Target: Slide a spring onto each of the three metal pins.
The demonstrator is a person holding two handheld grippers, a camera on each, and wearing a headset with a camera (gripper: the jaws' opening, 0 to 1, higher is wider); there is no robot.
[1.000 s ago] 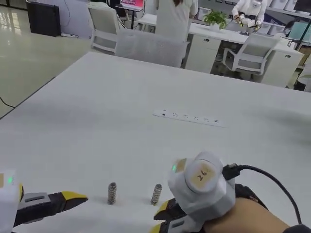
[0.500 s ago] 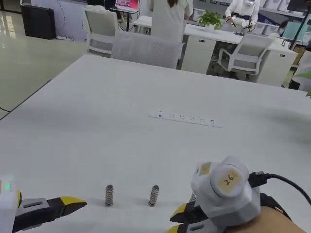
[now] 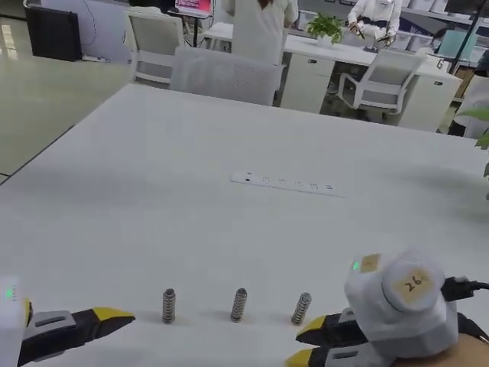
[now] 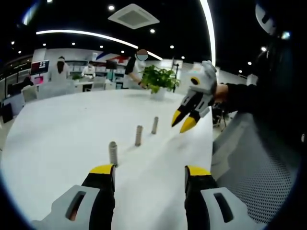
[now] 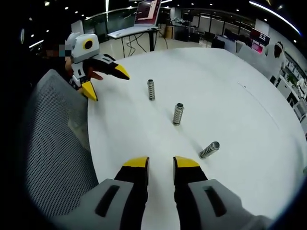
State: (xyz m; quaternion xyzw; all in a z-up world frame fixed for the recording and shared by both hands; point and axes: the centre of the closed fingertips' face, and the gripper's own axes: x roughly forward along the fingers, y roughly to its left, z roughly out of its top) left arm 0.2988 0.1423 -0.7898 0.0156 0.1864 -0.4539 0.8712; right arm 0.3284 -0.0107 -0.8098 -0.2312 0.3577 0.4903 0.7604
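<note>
- While three springs stand in a row near the front edge of the white table (image 3: 229, 229), two hand-held grippers flank them, and neither has hold of anything.
- In the head view the left spring (image 3: 169, 305) and the middle spring (image 3: 239, 304) stand upright, and the right spring (image 3: 302, 308) leans slightly to the right. All three are set apart from one another.
- Whether a metal pin runs inside each coil is too small to make out, though dark caps show at their tops in the right gripper view.
- At the bottom left of the head view, the left gripper (image 3: 122, 315) points its yellow tips toward the left spring without touching it. Its own view shows the jaws spread wide and empty.
- At the bottom right, the right gripper (image 3: 302, 344) sits just beside the right spring. Its jaws are parted by a narrow gap, with bare tabletop between them.
- Farther back on the table, a white power strip (image 3: 286, 183) lies flat, well apart from the springs.
- Beyond the table's far edge are office chairs (image 3: 225, 76), desks, a potted plant (image 3: 325, 27) and people at work.
</note>
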